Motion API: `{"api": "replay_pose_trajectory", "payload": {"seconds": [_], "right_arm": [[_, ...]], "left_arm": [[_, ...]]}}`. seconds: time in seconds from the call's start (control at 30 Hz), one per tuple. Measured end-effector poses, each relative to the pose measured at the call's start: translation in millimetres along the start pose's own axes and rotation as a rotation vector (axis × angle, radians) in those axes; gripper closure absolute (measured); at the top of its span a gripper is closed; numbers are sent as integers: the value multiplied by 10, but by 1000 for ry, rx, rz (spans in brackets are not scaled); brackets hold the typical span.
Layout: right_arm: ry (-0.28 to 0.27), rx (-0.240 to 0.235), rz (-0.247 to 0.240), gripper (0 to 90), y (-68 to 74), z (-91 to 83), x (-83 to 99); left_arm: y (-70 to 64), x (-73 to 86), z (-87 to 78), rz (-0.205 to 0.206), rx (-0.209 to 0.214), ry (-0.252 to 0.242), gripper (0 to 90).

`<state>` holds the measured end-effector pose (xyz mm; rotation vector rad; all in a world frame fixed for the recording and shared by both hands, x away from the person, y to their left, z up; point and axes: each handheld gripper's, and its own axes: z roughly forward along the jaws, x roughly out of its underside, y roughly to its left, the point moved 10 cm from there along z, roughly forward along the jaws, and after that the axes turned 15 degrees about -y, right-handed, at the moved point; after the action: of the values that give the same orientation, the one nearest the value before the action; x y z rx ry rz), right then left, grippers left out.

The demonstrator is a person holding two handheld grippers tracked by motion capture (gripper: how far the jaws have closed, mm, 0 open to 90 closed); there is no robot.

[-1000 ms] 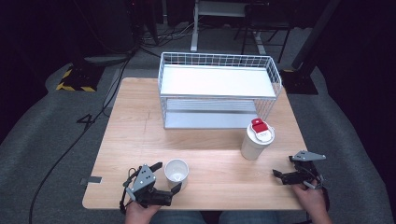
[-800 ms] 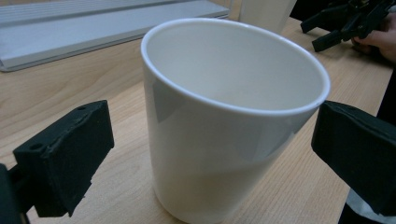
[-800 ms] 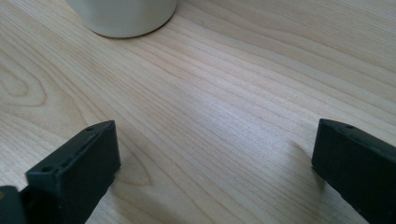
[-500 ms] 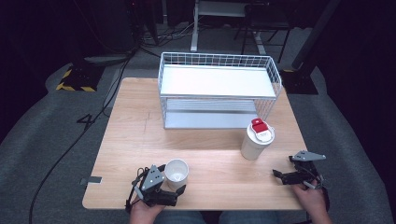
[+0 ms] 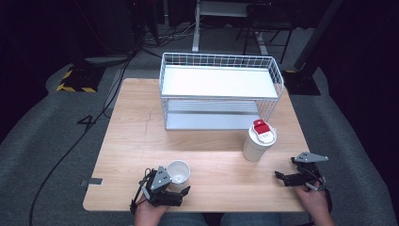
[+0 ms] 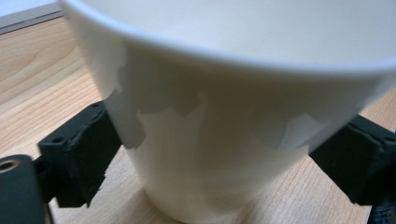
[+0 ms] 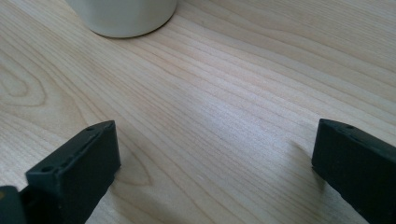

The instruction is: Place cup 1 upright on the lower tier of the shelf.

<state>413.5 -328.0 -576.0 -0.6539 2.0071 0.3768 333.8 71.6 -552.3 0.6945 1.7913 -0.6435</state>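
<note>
Two jaws of left gripper (image 5: pixel 170 187) now straddle open white cup (image 5: pixel 178 172) at near table edge, not yet clamped; grasp imminent. Right gripper (image 5: pixel 297 172) idle, jaws apart, near lidded cup (image 5: pixel 258 141).

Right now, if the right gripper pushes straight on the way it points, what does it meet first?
Probably the lidded cup: the open right gripper has bare table ahead, and the cup's base sits left of centre, so it might just pass.

Looks like a lab or test studio setup

A lone wooden table (image 5: pixel 141 141) is sitting on grey carpet (image 5: pixel 42 141), cables (image 5: pixel 94 117) are trailing across the floor, hazard tape (image 5: pixel 75 87) is marking a stand base, and dark surroundings are closing in.
</note>
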Motion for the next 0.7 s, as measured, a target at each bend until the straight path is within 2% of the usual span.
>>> {"api": "replay_pose_trajectory", "payload": {"seconds": [0.1,0.17,0.3,0.7], "right_arm": [[0,0,0,12,0,0,0],[0,0,0,13,0,0,0],[0,3,-1,15,-1,-2,0],[-1,3,-1,15,0,-2,0]], "left_arm": [[-5,-5,9,4,5,-2,150],[-1,-7,9,2,1,-5,157],[22,-6,-3,5,-22,-7,215],[28,-5,-9,15,-33,-9,224]]}}
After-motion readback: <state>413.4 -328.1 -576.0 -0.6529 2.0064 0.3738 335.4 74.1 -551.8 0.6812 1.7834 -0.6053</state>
